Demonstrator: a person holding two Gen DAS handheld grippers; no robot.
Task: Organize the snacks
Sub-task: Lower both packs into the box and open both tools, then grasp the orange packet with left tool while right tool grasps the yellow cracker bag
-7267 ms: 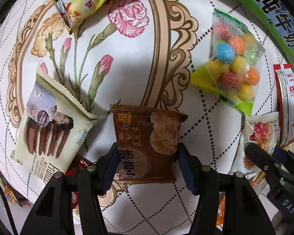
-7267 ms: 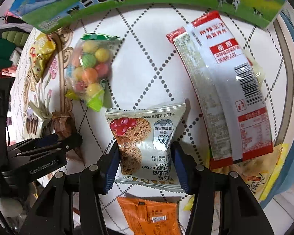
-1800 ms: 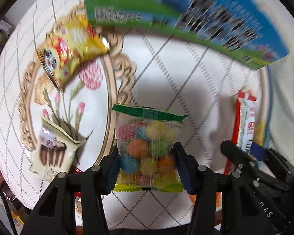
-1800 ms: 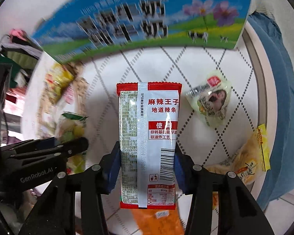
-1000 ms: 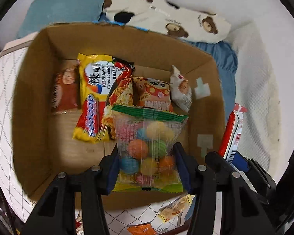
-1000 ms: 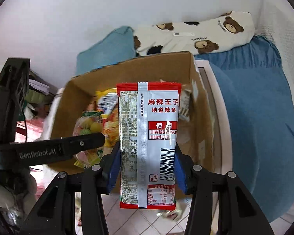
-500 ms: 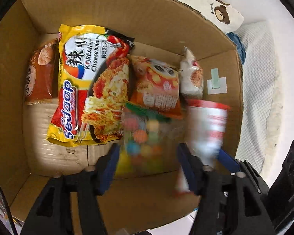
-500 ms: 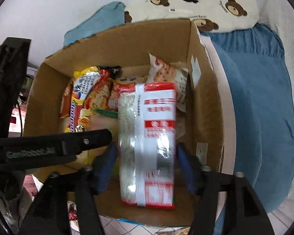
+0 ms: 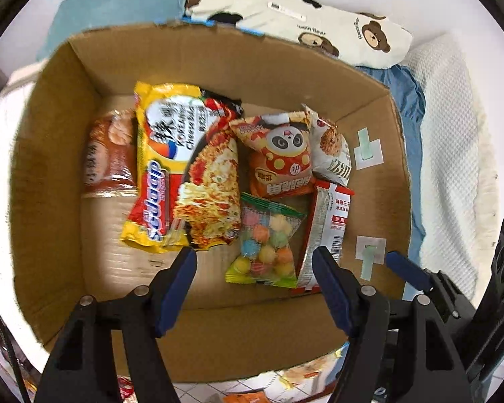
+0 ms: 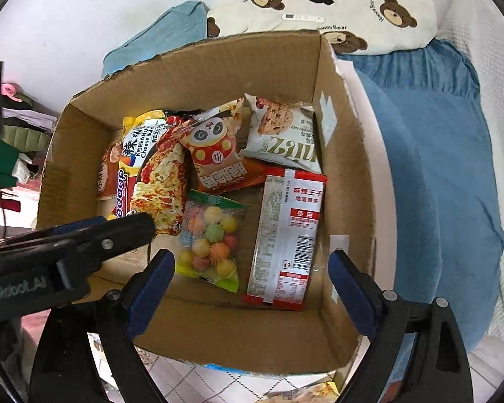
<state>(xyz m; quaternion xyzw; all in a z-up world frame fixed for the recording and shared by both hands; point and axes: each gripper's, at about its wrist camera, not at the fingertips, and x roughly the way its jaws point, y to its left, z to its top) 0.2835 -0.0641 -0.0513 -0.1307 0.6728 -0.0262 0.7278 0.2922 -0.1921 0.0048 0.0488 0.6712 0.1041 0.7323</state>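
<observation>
Two packets, candy bag (image 9: 264, 245) and spicy strips (image 10: 287, 238), lie below parted fingers (image 10: 151, 282).

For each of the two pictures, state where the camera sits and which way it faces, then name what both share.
Left wrist: on the left gripper, facing down into the cardboard box; its own open jaws show, the right gripper's at the right edge.
Right wrist: on the right gripper, facing down into the same box; open jaws, left gripper at left.
Shared: candy bag and red-and-white packet.

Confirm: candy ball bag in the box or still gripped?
In the box. The candy ball bag lies on the cardboard box floor beside the red-and-white strip packet; the left gripper jaws, just opened, hold nothing.
</observation>
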